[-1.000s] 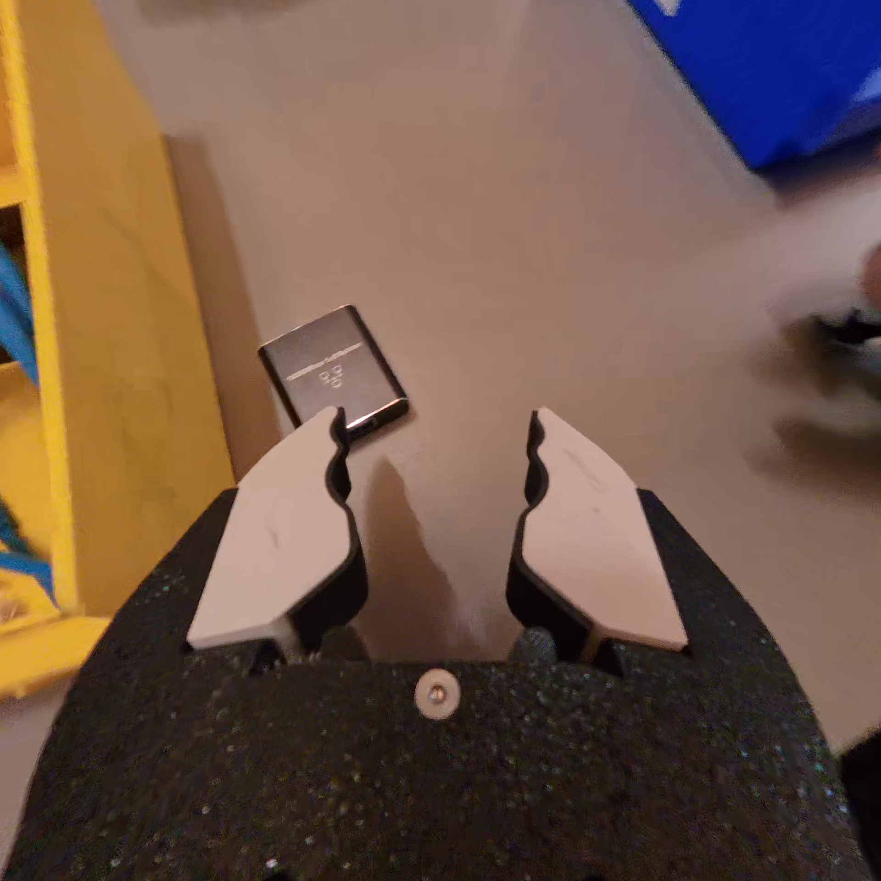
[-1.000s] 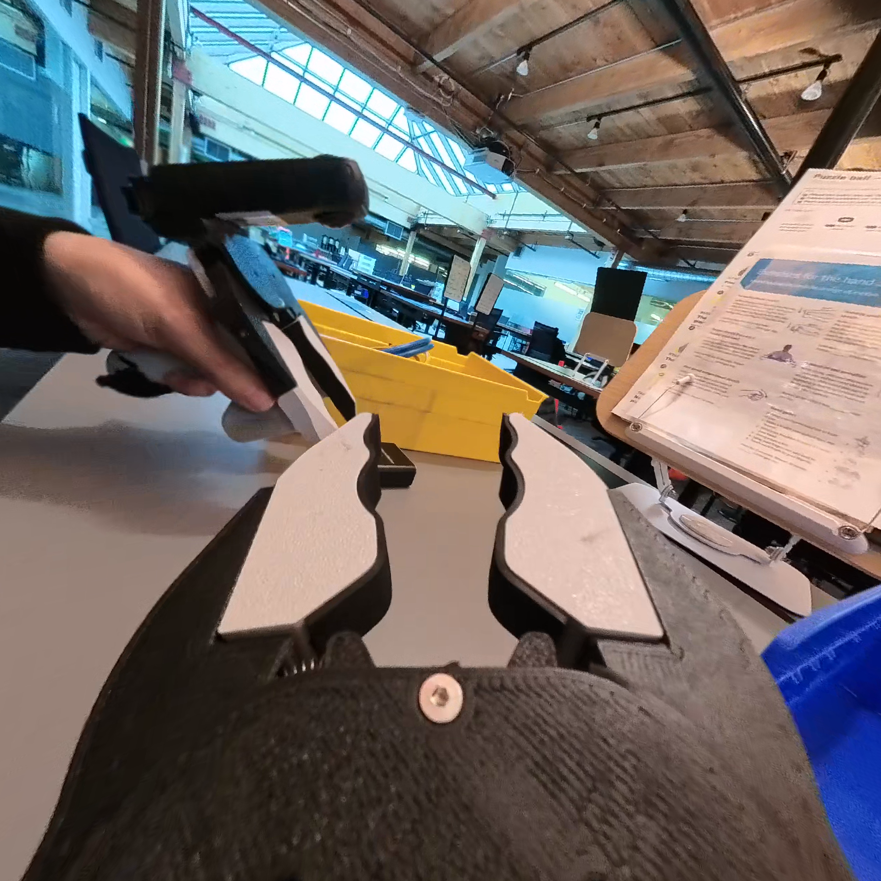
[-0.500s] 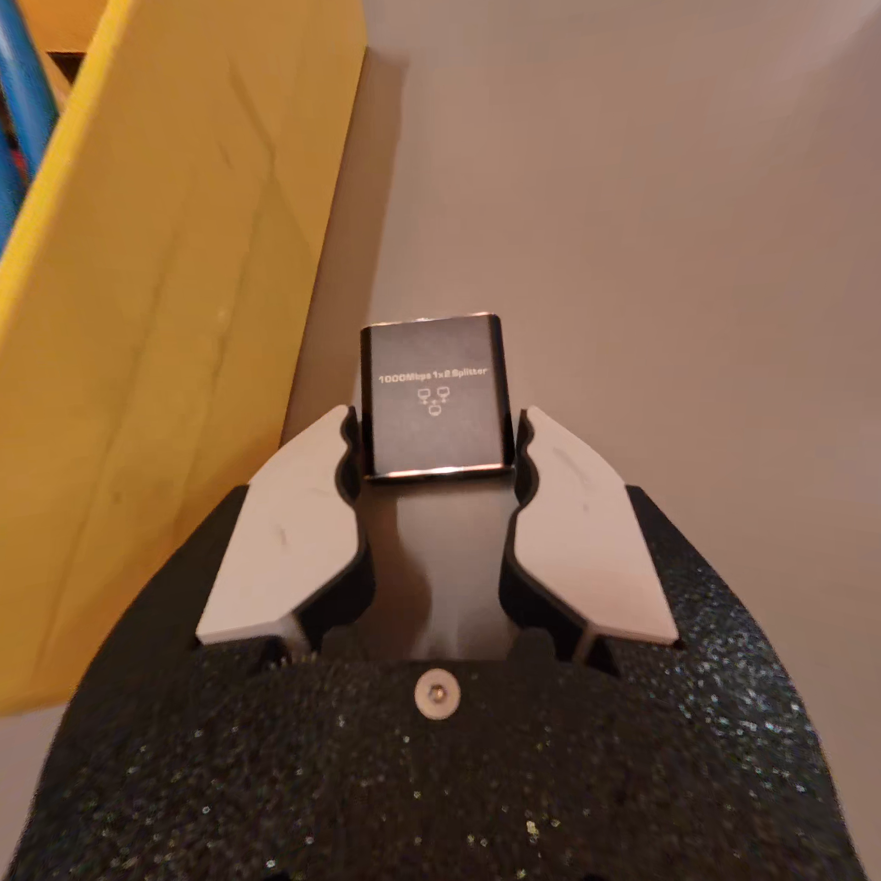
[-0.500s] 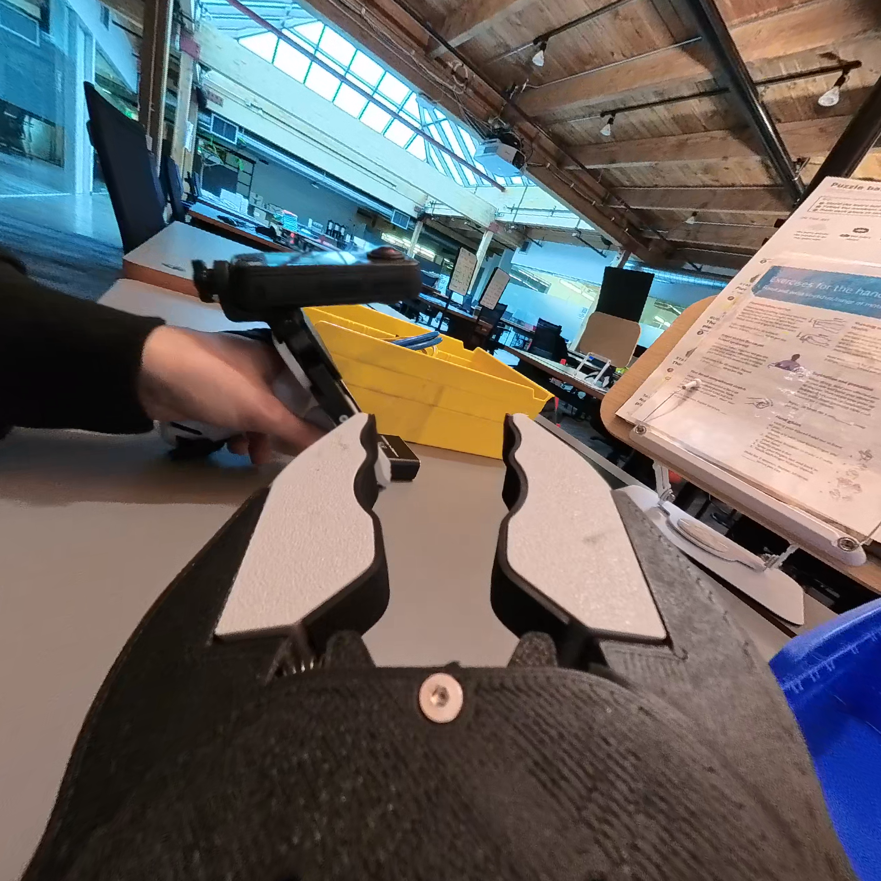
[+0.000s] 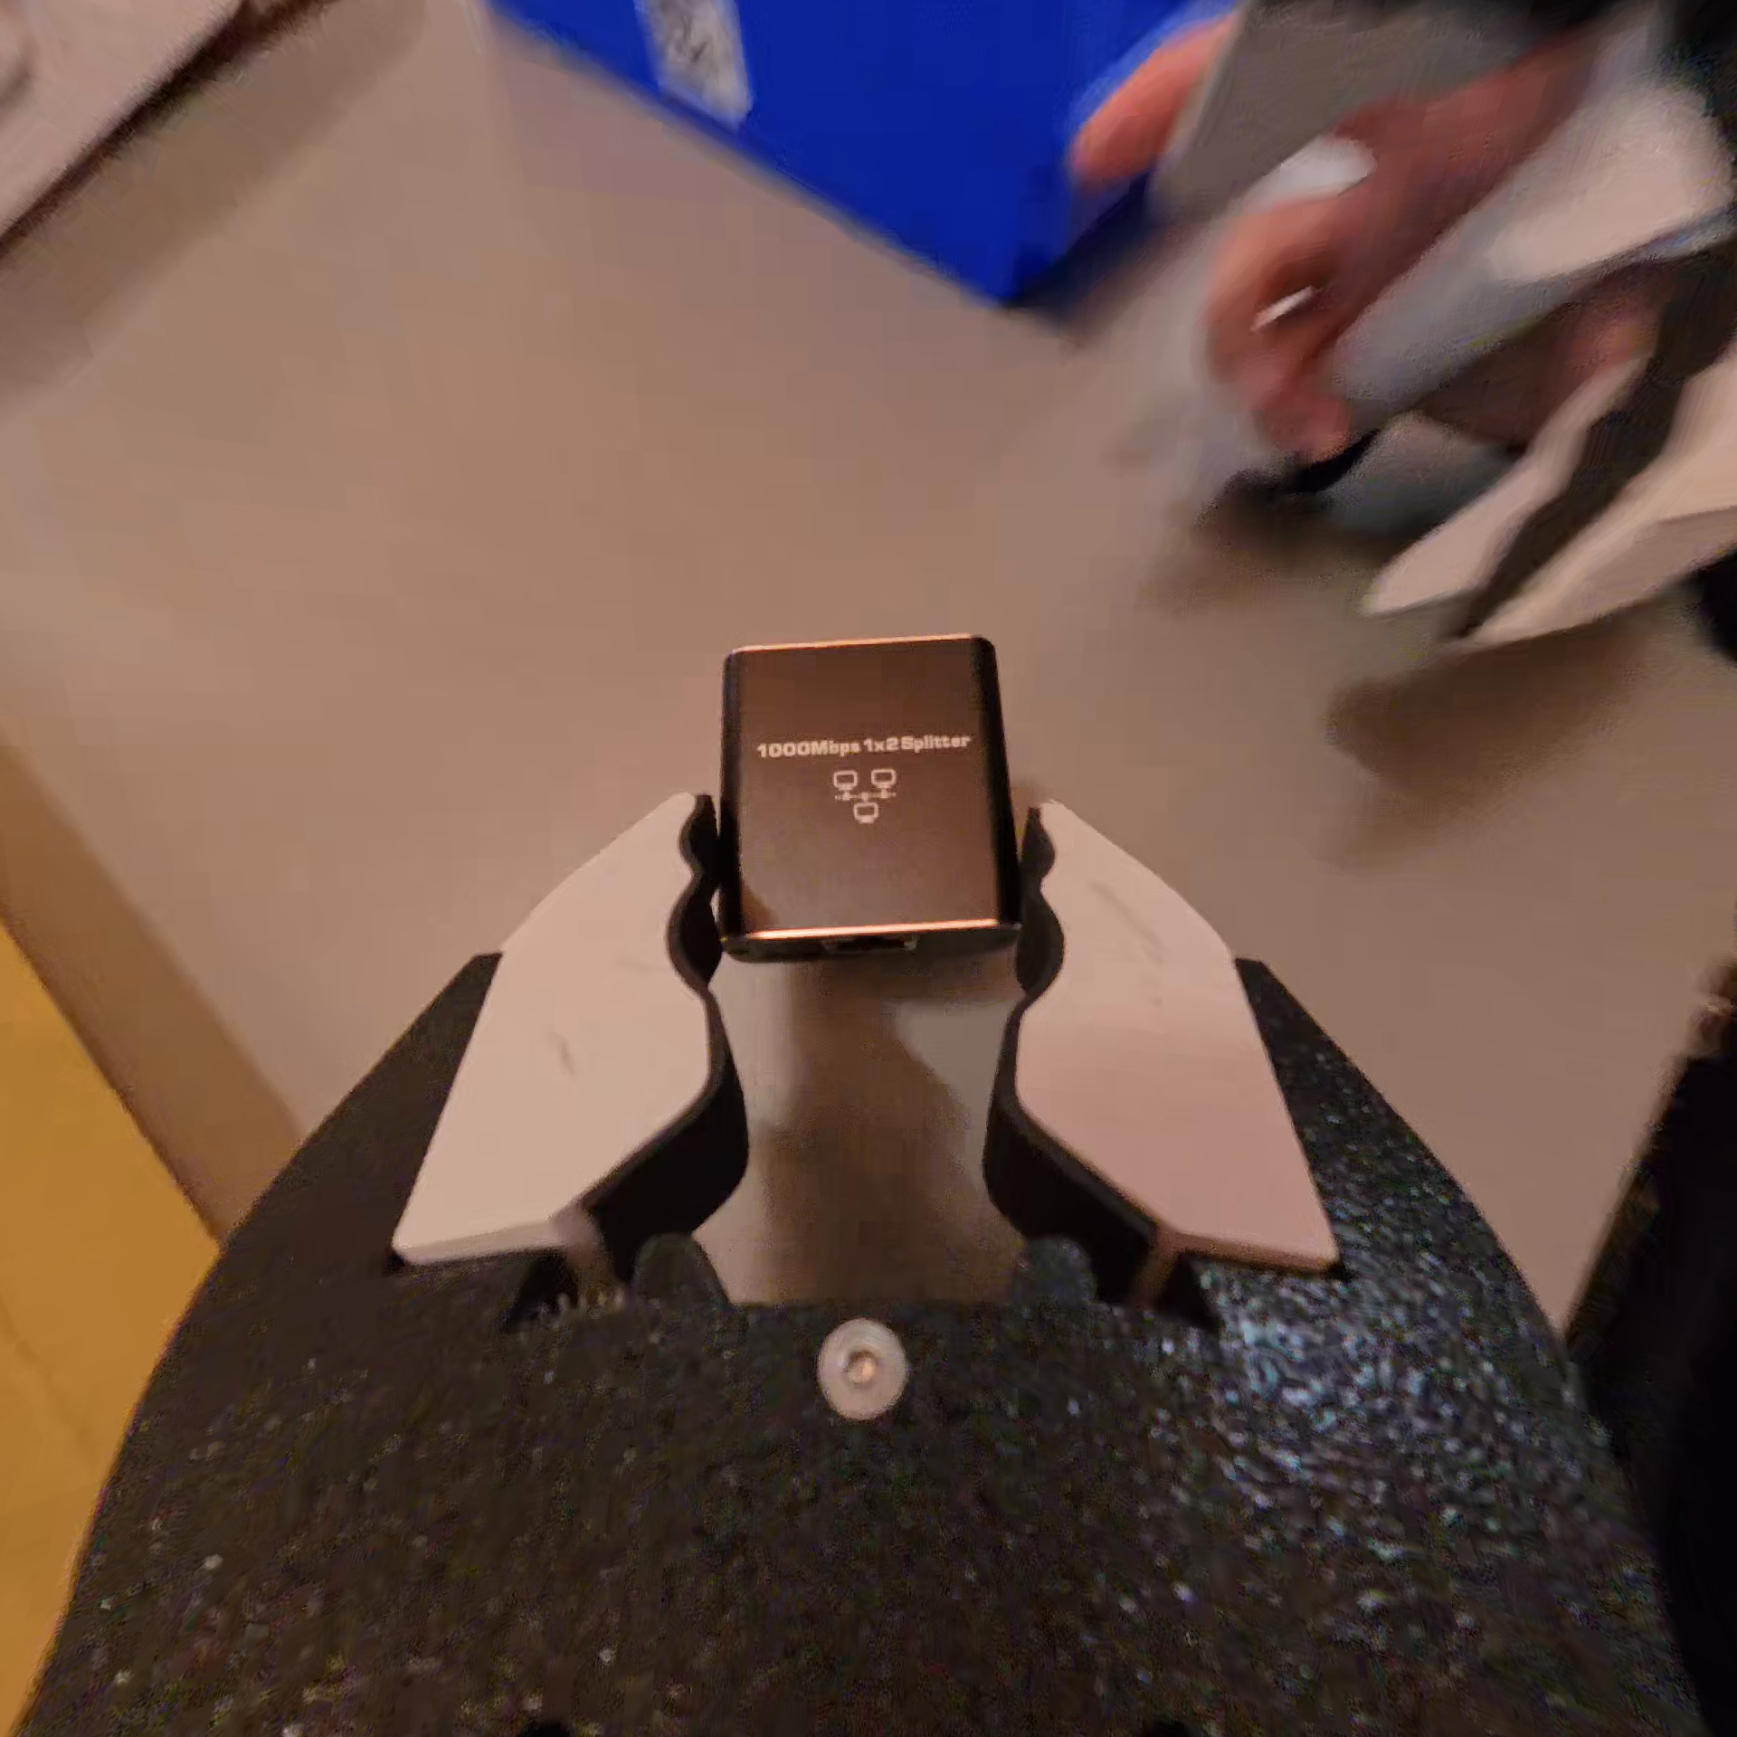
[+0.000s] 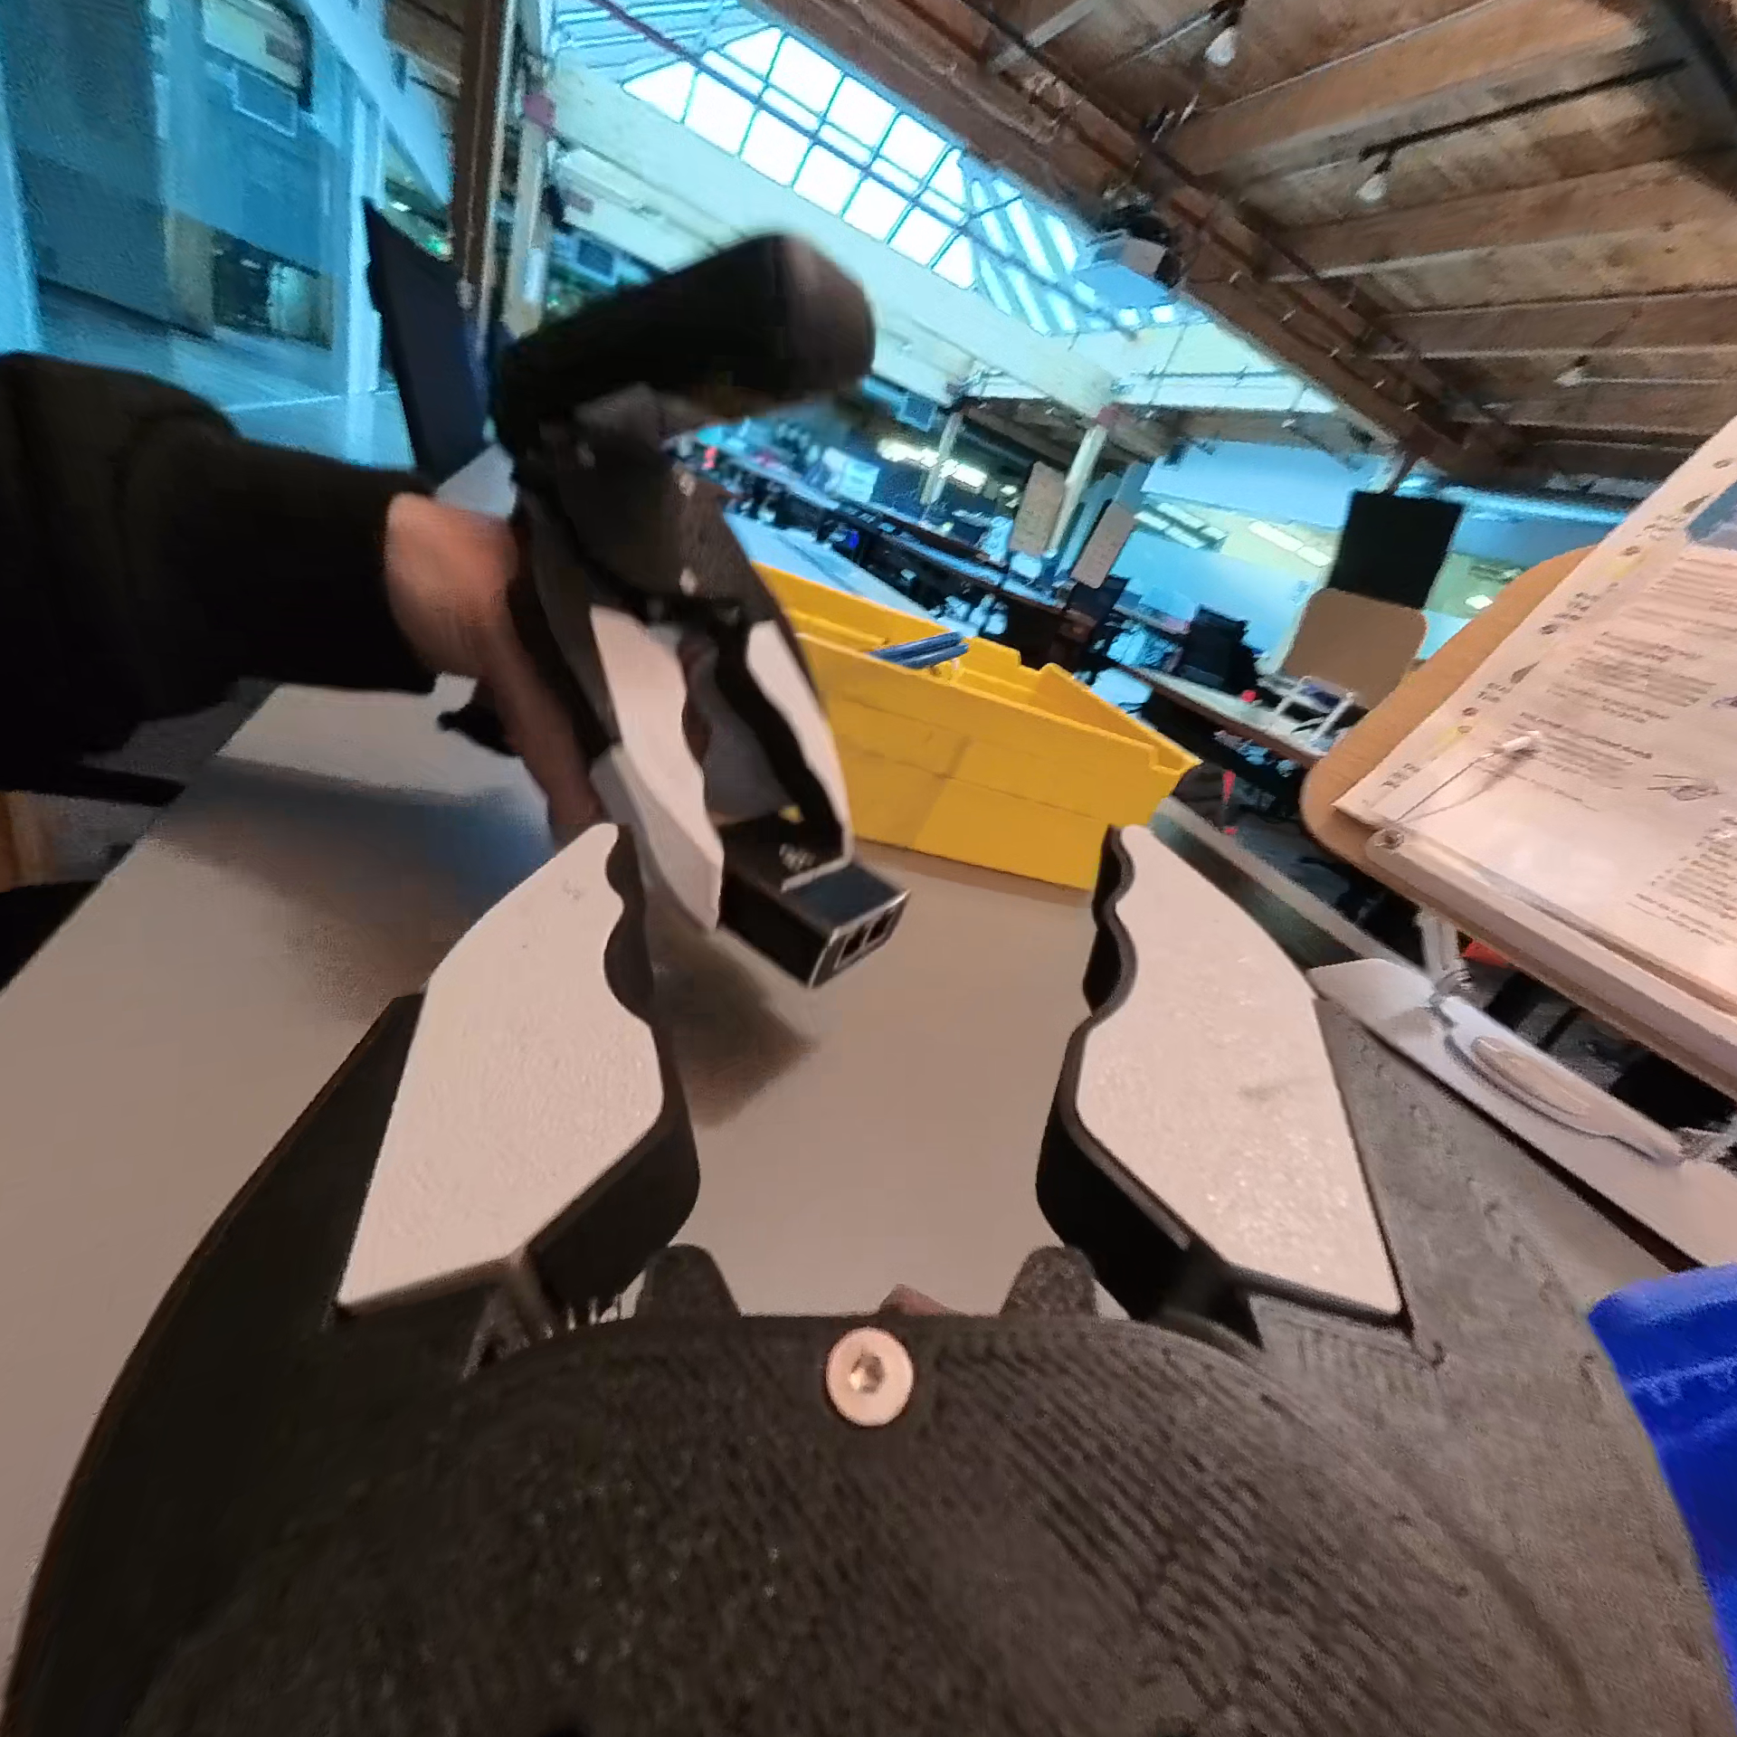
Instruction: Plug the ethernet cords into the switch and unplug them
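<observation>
My left gripper [image 5: 867,879] clamps the switch [image 5: 867,799] lengthwise, its paired ports facing my right gripper [image 6: 869,940], whose fingers gape empty, no cord between them.

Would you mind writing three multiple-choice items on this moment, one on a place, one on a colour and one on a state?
1. Where is the switch?
A. Inside the yellow bin
B. Between the fingers of the left gripper
C. On the document stand

2. What colour is the bin behind the switch in the right wrist view?
A. Yellow
B. Green
C. Red

3. How does the right gripper stand?
A. Shut on a cord
B. Shut on the switch
C. Open and empty

Answers: 1 B, both fingers press the switch's sides, and the right wrist view shows it lifted off the table. 2 A, its walls are plainly yellow. 3 C, a wide gap with only table showing between its fingers.
</observation>
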### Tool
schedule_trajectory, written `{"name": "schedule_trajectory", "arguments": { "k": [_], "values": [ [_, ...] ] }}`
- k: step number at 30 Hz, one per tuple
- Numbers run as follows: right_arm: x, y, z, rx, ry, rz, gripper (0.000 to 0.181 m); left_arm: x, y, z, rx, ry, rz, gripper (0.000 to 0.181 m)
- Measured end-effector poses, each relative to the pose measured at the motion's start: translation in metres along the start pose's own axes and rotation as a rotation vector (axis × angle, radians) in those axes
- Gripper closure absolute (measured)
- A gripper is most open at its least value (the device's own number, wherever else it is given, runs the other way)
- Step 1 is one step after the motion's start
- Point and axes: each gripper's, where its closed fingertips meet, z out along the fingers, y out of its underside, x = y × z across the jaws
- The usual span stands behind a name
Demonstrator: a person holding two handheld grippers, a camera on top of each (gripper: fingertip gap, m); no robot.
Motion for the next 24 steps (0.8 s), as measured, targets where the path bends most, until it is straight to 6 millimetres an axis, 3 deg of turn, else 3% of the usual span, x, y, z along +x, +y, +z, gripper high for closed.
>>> {"name": "schedule_trajectory", "arguments": {
  "k": [1, 5, 10, 11, 12, 16, 20, 24],
  "values": [
    [-0.004, 0.001, -0.001, -0.017, -0.038, 0.023, 0.089, 0.012, -0.012, -0.007, 0.047, 0.057, 0.090, 0.120],
    [-0.028, -0.002, 0.001, -0.045, -0.210, 0.130, 0.088, 0.050, -0.036, -0.030, 0.087, 0.160, 0.410, 0.120],
    [-0.043, -0.007, 0.009, -0.032, -0.253, 0.099, 0.097, 0.071, -0.040, -0.031, 0.053, 0.267, 0.533, 0.120],
    [-0.046, -0.007, 0.010, -0.031, -0.261, 0.081, 0.096, 0.073, -0.038, -0.030, 0.043, 0.280, 0.540, 0.120],
    [-0.052, -0.006, 0.008, -0.032, -0.298, 0.064, 0.108, 0.072, -0.037, -0.029, 0.032, 0.280, 0.552, 0.120],
    [-0.050, -0.007, 0.007, -0.023, -0.292, 0.042, 0.118, 0.075, -0.040, -0.031, 0.056, 0.312, 0.559, 0.120],
    [-0.046, -0.015, 0.005, 0.028, -0.269, 0.042, 0.118, 0.077, -0.051, -0.035, 0.142, 0.337, 0.472, 0.122],
    [-0.032, -0.003, 0.007, -0.018, -0.182, 0.028, 0.118, 0.057, -0.061, -0.037, 0.241, 0.228, 0.334, 0.112]
  ]
}}
